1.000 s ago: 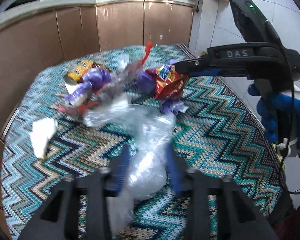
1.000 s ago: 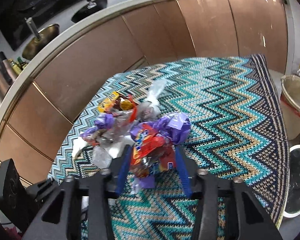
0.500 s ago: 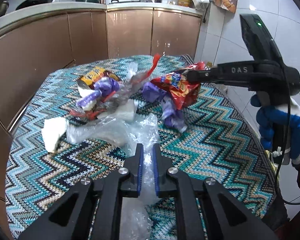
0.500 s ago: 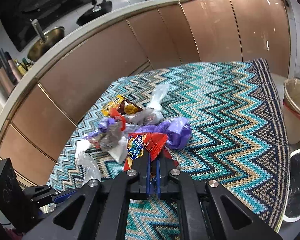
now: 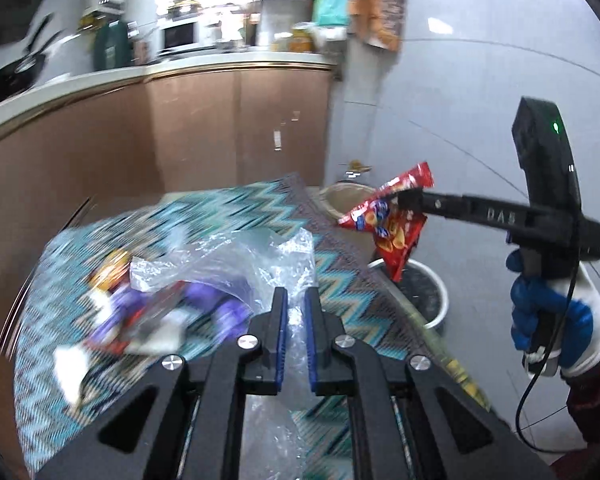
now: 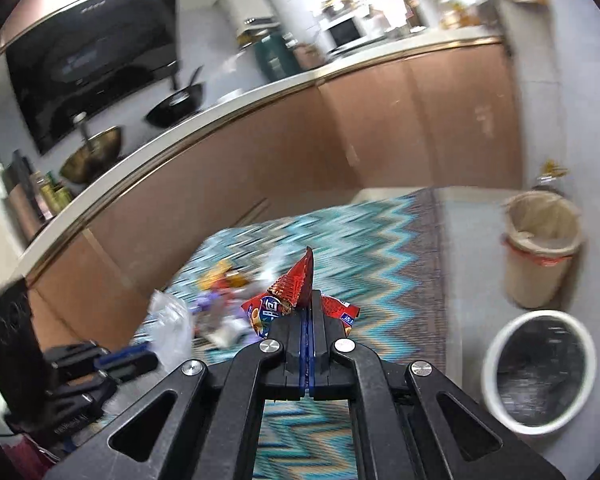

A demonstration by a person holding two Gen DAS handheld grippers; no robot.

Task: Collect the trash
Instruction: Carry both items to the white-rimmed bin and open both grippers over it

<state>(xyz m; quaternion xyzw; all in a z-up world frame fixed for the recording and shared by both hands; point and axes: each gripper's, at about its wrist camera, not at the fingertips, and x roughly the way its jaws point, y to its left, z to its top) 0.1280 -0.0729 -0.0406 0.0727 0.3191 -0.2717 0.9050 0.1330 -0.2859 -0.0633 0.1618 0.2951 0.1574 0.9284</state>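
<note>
My left gripper [image 5: 294, 300] is shut on a clear plastic bag [image 5: 236, 260] and holds it above the zigzag tablecloth [image 5: 352, 300]. My right gripper [image 6: 309, 300] is shut on a red snack wrapper [image 6: 290, 292]; in the left wrist view that wrapper [image 5: 392, 220] hangs past the table's right edge, above a white-rimmed bin [image 5: 424, 292]. Blurred purple, red and yellow wrappers [image 5: 140, 312] lie on the cloth to the left. The left gripper [image 6: 112, 364] with its bag also shows in the right wrist view.
A white-rimmed bin with a dark liner [image 6: 540, 368] and a beige bin [image 6: 540, 248] stand on the floor right of the table. Brown kitchen cabinets [image 6: 380, 128] curve behind the table. A white scrap [image 5: 72, 368] lies near the left table edge.
Both grippers have lifted with their loads. The right gripper carried the red wrapper rightwards off the table, towards the bins. The purple wrapper stayed on the cloth.
</note>
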